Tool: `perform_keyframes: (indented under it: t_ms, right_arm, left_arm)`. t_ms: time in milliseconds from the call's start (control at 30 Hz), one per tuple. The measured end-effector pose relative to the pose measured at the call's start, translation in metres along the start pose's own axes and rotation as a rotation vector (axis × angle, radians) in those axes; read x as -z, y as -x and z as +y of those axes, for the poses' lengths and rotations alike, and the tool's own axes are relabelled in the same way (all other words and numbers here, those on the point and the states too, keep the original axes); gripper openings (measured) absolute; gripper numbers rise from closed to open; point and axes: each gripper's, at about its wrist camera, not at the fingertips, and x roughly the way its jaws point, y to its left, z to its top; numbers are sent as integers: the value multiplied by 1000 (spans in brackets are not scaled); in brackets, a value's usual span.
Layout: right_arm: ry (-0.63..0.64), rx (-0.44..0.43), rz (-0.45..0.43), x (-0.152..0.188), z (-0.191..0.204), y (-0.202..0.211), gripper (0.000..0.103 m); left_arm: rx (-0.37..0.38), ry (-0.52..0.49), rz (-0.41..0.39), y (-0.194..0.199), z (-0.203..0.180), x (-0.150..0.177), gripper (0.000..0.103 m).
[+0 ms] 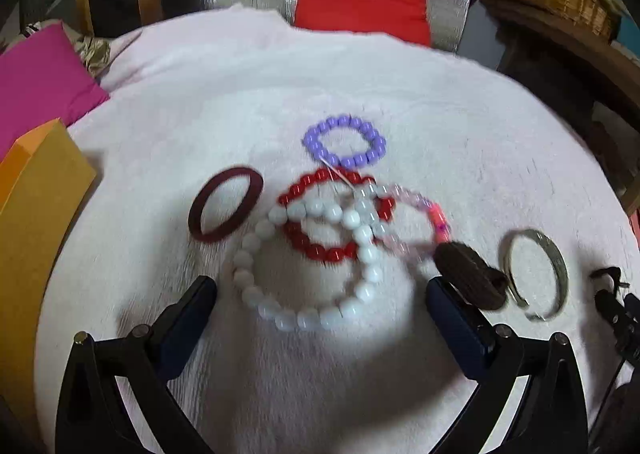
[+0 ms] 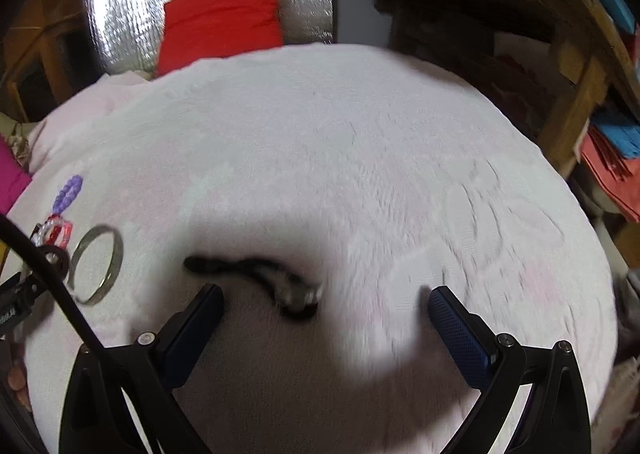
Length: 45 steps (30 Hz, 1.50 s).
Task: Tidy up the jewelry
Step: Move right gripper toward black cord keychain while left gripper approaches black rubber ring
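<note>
Far left, an orange box at the edge of a white fluffy cloth over the table. Next, lying flat, a dark maroon bangle, smooth and solid, apart from the beads. Then a large white bead bracelet, round glossy beads, overlapping a red bead bracelet. Behind these, a smaller purple bead bracelet, just touching the red one. Crossing the red loop to the right, a pale pink translucent bracelet with an orange-pink piece on its right side. Beside that, a dark brown bundle, possibly a hair tie or tassel; too blurred to tell. Further right, a thin silver metal bangle, flat, touching the dark bundle.

Left tool spread wide above the white beads, pinching nothing, the fingers straddling the lower arc of that loop.

Right of all the loops, a dark elongated piece with a pale blurred end on bare cloth. Right tool spread wide just above it, holding nothing.
</note>
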Motion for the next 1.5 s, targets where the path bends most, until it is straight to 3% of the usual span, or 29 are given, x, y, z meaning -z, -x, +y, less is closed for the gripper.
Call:
perform_keyframes:
  t_ms: [67, 200, 233, 333, 467, 600, 733, 900, 1500]
  right_arm:
    - [-18, -5, 32, 5, 0, 6, 103]
    - [4, -53, 183, 7, 5, 20, 103]
    - [22, -70, 175, 8, 6, 29, 103]
    - [88, -40, 3, 10, 15, 79, 103]
    - [123, -84, -210, 16, 26, 143, 103]
    - [104, -154, -262, 9, 50, 172, 103]
    - [119, -114, -253, 9, 65, 172, 103]
    - [65, -143, -264, 3, 60, 179, 103]
    - [166, -209, -222, 16, 90, 158, 103]
  left_arm:
    - [-41, -30, 17, 15, -4, 5, 103]
    - [-162, -115, -161, 71, -15, 12, 103]
    - [-183, -124, -204, 87, -16, 14, 103]
    - [-223, -106, -285, 126, -9, 26, 103]
    - [-232, -109, -333, 155, 2, 44, 103]
    - [-204, -93, -329, 166, 19, 43, 103]
    - [-191, -92, -344, 170, 24, 42, 103]
    - [-181, -73, -355, 171, 27, 40, 103]
    - [-201, -71, -303, 149, 23, 36, 103]
